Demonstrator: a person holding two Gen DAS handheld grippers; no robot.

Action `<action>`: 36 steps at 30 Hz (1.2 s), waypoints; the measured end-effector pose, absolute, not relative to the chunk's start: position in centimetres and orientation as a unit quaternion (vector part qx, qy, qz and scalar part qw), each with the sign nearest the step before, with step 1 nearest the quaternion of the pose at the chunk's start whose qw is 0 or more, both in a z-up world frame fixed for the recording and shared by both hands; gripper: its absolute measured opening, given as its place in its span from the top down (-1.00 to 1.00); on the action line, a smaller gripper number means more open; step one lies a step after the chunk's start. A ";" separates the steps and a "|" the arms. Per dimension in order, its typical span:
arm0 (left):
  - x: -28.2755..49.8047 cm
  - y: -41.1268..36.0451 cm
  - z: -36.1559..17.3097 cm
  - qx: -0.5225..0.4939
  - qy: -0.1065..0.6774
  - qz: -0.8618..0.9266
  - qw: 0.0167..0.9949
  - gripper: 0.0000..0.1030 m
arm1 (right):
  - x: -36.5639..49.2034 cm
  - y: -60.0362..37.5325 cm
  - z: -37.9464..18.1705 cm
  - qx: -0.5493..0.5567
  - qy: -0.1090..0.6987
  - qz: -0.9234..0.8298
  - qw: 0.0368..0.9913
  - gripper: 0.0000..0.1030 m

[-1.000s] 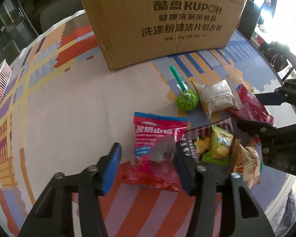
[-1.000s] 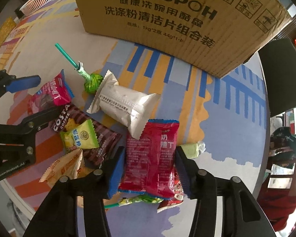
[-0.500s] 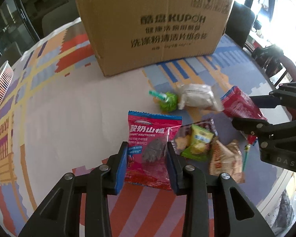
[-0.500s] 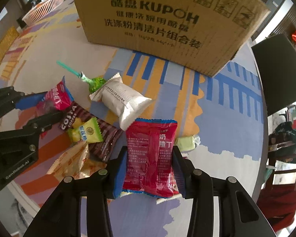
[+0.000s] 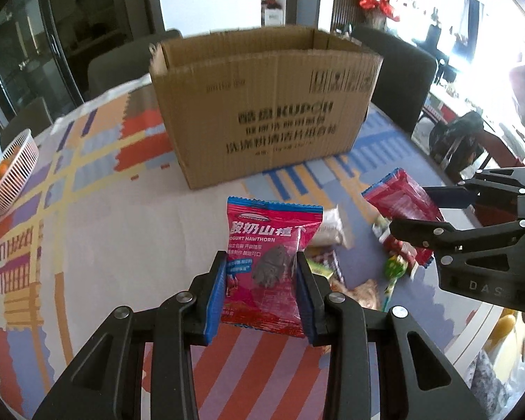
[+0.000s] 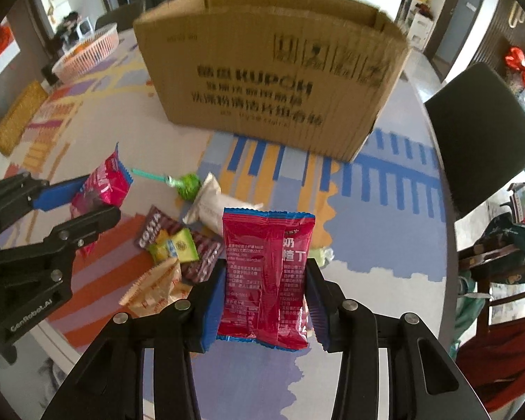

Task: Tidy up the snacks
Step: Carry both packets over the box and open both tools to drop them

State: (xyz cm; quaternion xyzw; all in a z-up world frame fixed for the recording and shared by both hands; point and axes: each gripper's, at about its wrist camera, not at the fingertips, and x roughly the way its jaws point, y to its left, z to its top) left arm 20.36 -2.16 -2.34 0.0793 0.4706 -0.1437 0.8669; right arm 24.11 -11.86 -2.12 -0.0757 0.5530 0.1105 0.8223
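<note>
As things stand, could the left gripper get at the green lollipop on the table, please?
Probably not yet: the left gripper is shut on a pink hawthorn packet lifted off the table. The green lollipop itself lies uncovered beside the white packet, so it looks reachable once the jaws are freed.

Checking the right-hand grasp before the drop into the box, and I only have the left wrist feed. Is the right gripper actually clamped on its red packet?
Observer: Yes. The right gripper has its blue pads pressed on both side edges of the red snack packet. Its jaws have just been closing, with the packet between them.
Operator: Which face is toward its camera?
Observer: The back, with the centre seam and the small printed text.
Operator: Anything near it that I can't see?
Observer: A pale green wrapped sweet lies on the table behind the packet, partly hidden by it.
</note>
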 end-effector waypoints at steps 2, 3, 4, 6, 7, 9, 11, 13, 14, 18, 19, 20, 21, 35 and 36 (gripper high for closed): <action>20.2 -2.2 -1.2 0.076 0.458 -0.144 0.874 0.30 | 24.0 -12.0 -1.2 -0.075 0.534 0.107 0.835 0.15; 20.2 -2.2 -0.9 0.074 0.455 -0.145 0.876 0.30 | 23.9 -12.0 -0.7 -0.072 0.526 0.106 0.841 0.15; 20.2 -2.1 -0.3 0.070 0.449 -0.146 0.879 0.30 | 23.9 -12.0 -0.2 -0.068 0.518 0.109 0.846 0.15; 20.2 -2.2 0.5 0.068 0.439 -0.146 0.884 0.30 | 23.9 -12.0 1.0 -0.062 0.501 0.109 0.856 0.15; 20.2 -2.2 1.2 0.068 0.432 -0.145 0.887 0.30 | 23.9 -12.0 1.5 -0.060 0.493 0.109 0.861 0.15; 20.2 -2.2 2.1 0.068 0.421 -0.144 0.893 0.30 | 23.9 -12.1 2.6 -0.054 0.478 0.109 0.870 0.16; 20.3 -2.2 2.8 0.067 0.412 -0.142 0.898 0.30 | 24.0 -12.3 3.5 -0.047 0.465 0.108 0.877 0.16; 20.6 -2.2 3.7 0.065 0.402 -0.142 0.902 0.30 | 24.1 -12.4 4.5 -0.042 0.452 0.107 0.885 0.15; 20.7 -2.2 4.1 0.063 0.399 -0.141 0.904 0.30 | 24.2 -12.5 5.0 -0.038 0.447 0.106 0.888 0.15; 21.5 -2.2 5.8 0.054 0.382 -0.138 0.912 0.30 | 24.8 -12.8 6.8 -0.021 0.428 0.106 0.897 0.15; 21.6 -2.2 6.2 0.053 0.379 -0.137 0.914 0.30 | 25.0 -12.8 7.2 -0.020 0.423 0.106 0.900 0.15; 21.9 -2.2 6.6 0.051 0.375 -0.136 0.916 0.30 | 25.1 -12.8 7.6 -0.019 0.419 0.105 0.902 0.15; 22.1 -2.2 7.0 0.050 0.372 -0.135 0.917 0.30 | 25.3 -12.9 7.9 -0.017 0.415 0.104 0.904 0.15; 27.1 -2.1 9.4 0.043 0.371 -0.120 0.920 0.30 | 29.4 -12.9 10.8 -0.010 0.389 0.095 0.916 0.15; 27.8 -2.2 9.5 0.046 0.374 -0.117 0.919 0.30 | 29.8 -12.8 11.0 -0.009 0.389 0.094 0.916 0.15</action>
